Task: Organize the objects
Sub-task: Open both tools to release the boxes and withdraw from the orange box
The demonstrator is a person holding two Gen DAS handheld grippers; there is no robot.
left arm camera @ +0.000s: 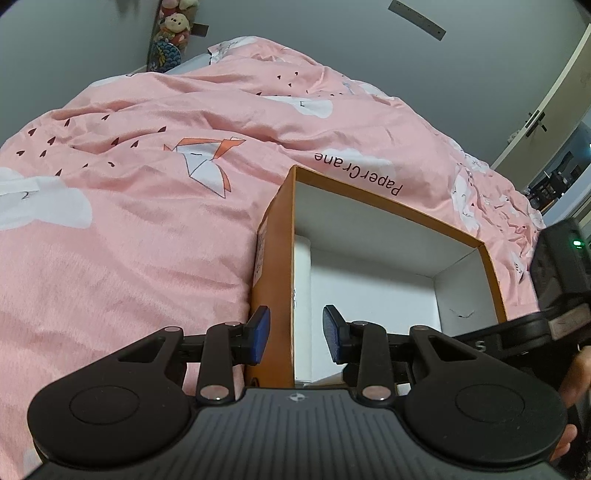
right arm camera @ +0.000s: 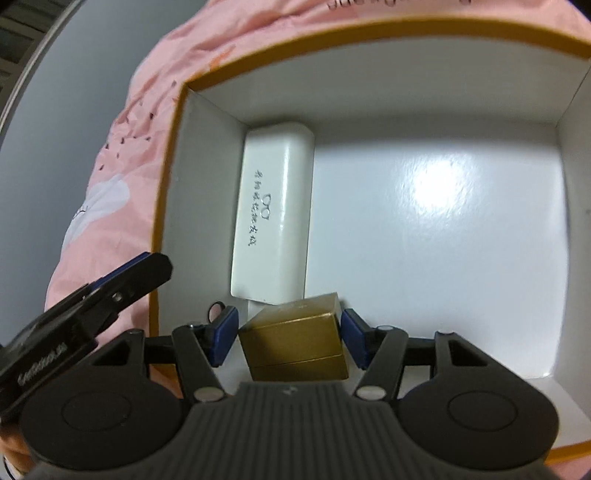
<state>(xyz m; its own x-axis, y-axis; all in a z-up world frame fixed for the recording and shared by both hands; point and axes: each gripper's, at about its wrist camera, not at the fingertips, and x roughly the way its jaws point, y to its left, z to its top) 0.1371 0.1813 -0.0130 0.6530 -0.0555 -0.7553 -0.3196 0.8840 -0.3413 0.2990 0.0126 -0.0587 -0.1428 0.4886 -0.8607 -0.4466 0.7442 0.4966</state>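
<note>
An orange cardboard box with a white inside lies open on the pink bed. My left gripper is open and straddles the box's left wall, one blue pad outside, one inside. In the right wrist view the box holds a white glasses case along its left wall. My right gripper is inside the box with a small gold box between its blue pads; small gaps show on both sides. The left gripper's fingers show at that view's left.
A pink duvet with cloud and paper-crane prints covers the bed. Stuffed toys hang in the far corner. A door stands at the right. The box floor to the right of the case is bare.
</note>
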